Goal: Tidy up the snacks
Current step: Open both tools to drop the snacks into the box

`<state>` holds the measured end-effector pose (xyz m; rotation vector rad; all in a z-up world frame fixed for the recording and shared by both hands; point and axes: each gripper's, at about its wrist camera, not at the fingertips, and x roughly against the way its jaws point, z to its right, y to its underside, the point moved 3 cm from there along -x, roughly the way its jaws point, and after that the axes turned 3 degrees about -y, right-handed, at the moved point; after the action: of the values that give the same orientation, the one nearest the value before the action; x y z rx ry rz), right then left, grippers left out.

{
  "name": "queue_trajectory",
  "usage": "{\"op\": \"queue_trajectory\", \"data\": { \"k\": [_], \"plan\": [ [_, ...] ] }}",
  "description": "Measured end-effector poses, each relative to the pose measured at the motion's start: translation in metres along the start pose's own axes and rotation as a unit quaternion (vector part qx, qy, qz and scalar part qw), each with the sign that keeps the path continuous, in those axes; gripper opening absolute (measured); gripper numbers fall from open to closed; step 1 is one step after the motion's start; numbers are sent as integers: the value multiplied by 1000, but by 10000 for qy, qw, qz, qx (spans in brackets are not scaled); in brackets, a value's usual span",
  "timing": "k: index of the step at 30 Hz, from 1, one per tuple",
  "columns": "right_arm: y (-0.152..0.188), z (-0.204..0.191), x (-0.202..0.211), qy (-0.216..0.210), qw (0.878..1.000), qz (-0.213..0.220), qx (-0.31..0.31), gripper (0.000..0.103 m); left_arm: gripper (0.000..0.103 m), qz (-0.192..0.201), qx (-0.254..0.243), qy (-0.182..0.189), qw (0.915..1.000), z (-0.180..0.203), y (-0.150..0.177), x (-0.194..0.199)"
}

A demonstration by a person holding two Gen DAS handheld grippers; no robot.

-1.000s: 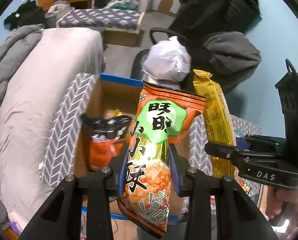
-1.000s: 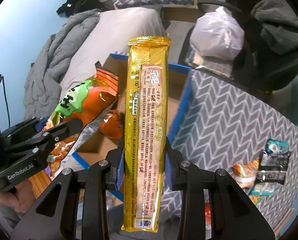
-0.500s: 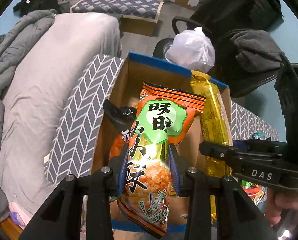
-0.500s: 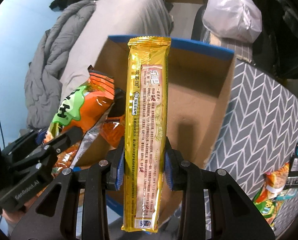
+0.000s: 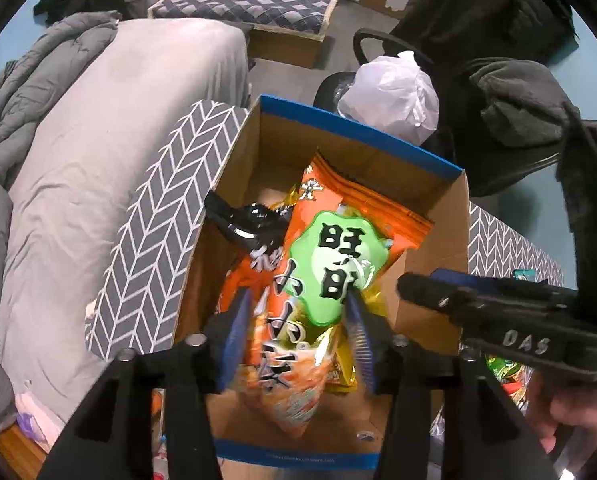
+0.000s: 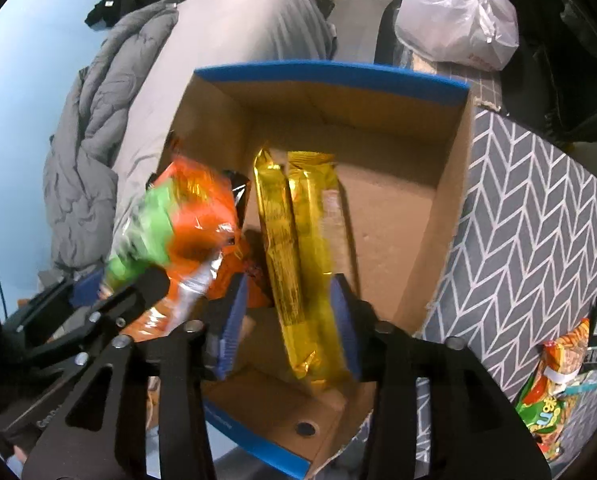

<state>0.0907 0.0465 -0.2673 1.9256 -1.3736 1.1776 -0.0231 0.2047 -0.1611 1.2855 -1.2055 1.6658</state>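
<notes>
glossy crinkly foil on the orange snack bag point(image 5: 314, 280) and gold packet point(image 6: 298, 248), plain matte brown cardboard box point(image 6: 402, 216).

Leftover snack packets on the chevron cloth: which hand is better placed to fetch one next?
Probably right. The loose packets lie beside the right gripper, outside the box; the left gripper is across the box.
</notes>
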Motion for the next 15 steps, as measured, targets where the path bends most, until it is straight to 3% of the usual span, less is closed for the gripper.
{"op": "queue_trajectory", "data": {
  "k": [15],
  "plan": [
    [11, 22, 43, 160, 9994, 304, 4, 58, 55, -41, 196, 191, 9996, 12, 13, 20]
  ]
}}
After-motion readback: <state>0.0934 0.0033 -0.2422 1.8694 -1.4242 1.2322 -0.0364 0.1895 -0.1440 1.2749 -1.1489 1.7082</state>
